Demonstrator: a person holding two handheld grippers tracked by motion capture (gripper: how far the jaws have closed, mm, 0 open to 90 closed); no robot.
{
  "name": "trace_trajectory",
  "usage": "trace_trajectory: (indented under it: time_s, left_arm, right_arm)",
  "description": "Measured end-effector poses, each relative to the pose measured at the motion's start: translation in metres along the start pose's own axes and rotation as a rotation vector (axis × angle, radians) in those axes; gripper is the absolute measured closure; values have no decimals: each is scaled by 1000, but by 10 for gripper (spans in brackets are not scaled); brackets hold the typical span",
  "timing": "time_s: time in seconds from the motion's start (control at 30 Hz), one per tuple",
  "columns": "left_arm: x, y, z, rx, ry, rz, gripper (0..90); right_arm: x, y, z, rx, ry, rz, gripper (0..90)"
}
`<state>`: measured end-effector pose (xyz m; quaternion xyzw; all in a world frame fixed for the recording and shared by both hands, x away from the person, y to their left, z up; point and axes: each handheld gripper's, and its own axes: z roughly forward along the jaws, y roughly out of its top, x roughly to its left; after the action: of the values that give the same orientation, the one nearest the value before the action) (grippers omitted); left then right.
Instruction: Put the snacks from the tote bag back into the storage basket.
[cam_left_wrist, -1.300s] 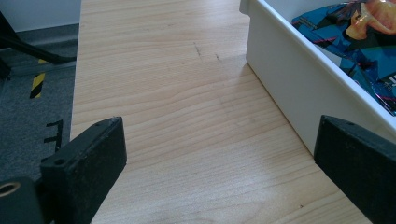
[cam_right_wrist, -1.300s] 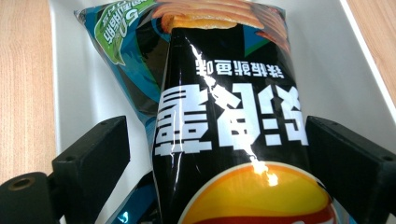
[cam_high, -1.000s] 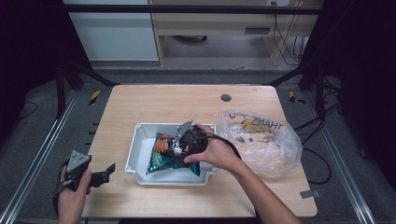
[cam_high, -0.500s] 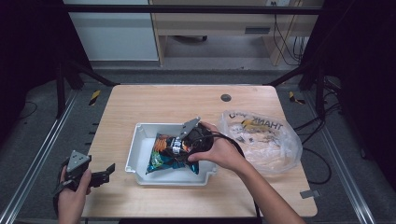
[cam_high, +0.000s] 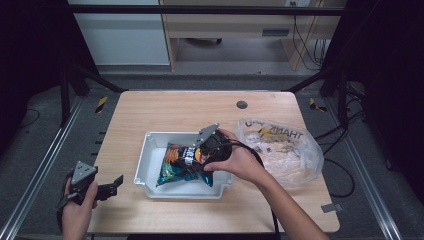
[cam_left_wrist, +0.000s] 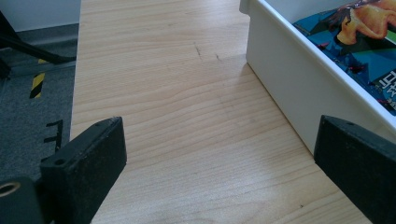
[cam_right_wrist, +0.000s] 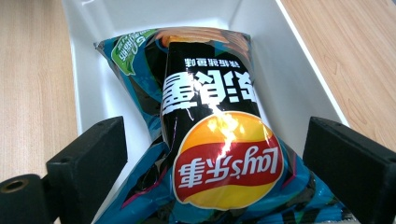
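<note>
**Chip bag lies straight ahead of the right gripper**

The right gripper (cam_high: 192, 150) hovers over the white rectangular plastic bin (cam_high: 145, 162) mid-desk, jaws spread wide and holding nothing. The glossy blue-and-black crisp bag (cam_right_wrist: 210, 135) lies in the bin directly below, its long axis running away between the jaws. The left gripper (cam_high: 112, 186), also wide open and empty, rests at the light wooden desk (cam_high: 175, 110) edge, well apart from the bag, so the right is nearer.
</note>
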<state>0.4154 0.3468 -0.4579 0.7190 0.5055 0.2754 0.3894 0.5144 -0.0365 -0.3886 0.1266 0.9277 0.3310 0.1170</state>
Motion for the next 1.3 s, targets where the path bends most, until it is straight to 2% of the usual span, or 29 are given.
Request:
trace_trajectory:
  time_s: [0.37,0.77,1.0,1.3]
  left_arm:
    - [0,0,0,-1,1,-1,23]
    - [0,0,0,-3,2,-3,22]
    - [0,0,0,-2,4,-2,23]
    - [0,-1,-1,-2,2,-4,22]
  right_arm:
    - [-1,-1,-14,-18,-15,16,63]
    - [-1,1,-28,-41,-57,35,62]
    - [0,1,-42,-70,-92,52,62]
    - [4,-2,-67,-139,-180,98,62]
